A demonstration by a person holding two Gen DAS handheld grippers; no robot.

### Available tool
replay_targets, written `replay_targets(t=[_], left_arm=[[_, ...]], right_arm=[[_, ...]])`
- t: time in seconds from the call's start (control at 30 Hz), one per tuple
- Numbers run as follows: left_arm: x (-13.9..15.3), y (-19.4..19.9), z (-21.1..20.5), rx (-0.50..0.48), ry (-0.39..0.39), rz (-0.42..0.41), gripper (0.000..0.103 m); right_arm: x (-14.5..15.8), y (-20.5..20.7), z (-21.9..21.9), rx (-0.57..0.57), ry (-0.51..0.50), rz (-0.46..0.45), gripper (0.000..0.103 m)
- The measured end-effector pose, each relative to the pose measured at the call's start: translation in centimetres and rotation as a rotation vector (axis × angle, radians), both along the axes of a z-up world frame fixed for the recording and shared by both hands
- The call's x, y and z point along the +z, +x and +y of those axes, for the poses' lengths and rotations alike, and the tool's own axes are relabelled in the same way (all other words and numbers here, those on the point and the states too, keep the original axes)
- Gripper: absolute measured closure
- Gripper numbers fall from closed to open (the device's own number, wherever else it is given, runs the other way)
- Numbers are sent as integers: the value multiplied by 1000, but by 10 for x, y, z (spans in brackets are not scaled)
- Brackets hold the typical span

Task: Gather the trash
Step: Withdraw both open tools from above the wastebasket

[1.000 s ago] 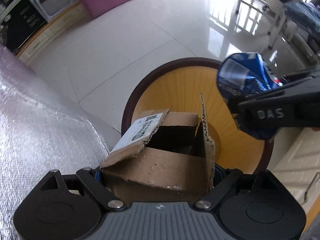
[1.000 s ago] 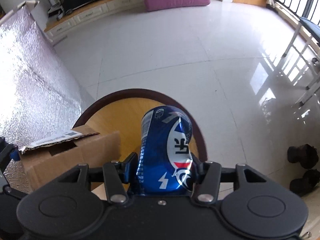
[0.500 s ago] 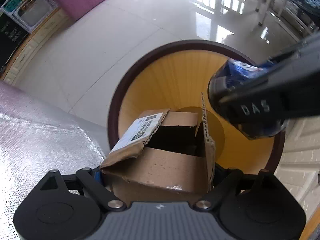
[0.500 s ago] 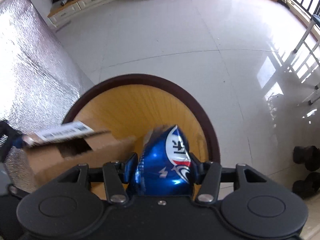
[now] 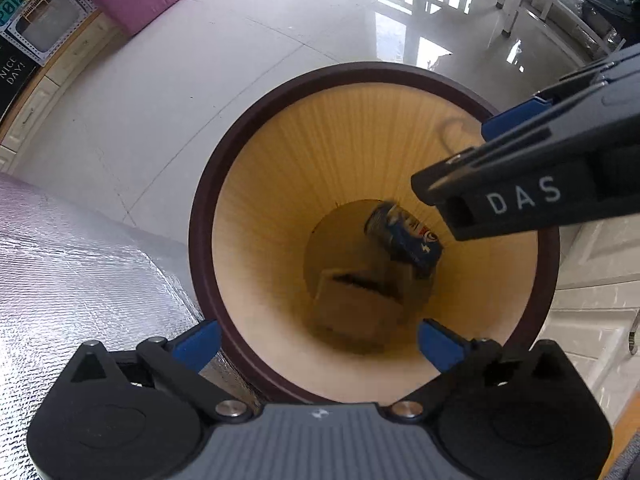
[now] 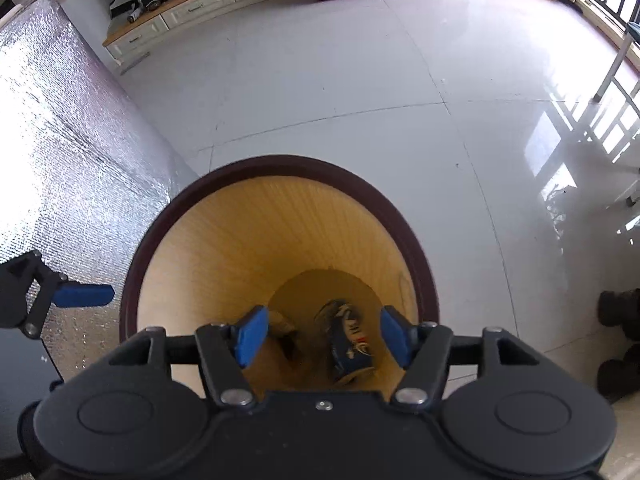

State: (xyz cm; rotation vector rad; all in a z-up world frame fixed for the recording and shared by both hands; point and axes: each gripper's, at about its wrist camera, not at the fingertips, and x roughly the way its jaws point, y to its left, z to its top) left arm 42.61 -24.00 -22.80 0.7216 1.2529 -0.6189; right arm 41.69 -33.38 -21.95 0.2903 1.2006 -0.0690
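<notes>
Both my left gripper [image 5: 316,340] and right gripper [image 6: 322,334] gape wide and empty over the bin [image 5: 208,200], crushed can [image 5: 404,238] and cardboard box [image 5: 352,304] at frame centre on its bottom, light, dented stuff I'd pinch across the flattened sides.

Both wrist cameras look steeply down from close above the round bin [image 5: 208,216] [image 6: 132,272], along their own spread blue fingers [image 5: 198,344] [image 6: 252,334]. The left view sits nearer and faces the mouth squarely; the right sits farther back, taking in more tiled floor [image 6: 360,92]. They share the bin's interior and the silver foil sheet [image 5: 72,264] [image 6: 60,140].
</notes>
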Motion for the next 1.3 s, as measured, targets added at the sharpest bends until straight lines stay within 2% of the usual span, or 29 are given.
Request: replay_targets(t=[0.13, 0.57, 0.77, 0.93, 1.07, 1.3], left_arm=[[4, -4, 0, -6, -17, 20, 0], [19, -15, 8, 50, -66, 47, 0], [31, -25, 10, 89, -79, 2, 0], [40, -31, 20, 147, -85, -14, 0], [53, -36, 34, 224, -126, -15, 0], [86, -59, 56, 313, -180, -49, 0]], right_arm=[[3, -5, 3, 14, -4, 2, 39], [25, -26, -7, 12, -24, -47, 26], [39, -46, -6, 10, -56, -79, 20], [47, -62, -9, -19, -62, -94, 6], [56, -75, -16, -57, -71, -100, 1], [78, -107, -16, -68, -114, -120, 0]])
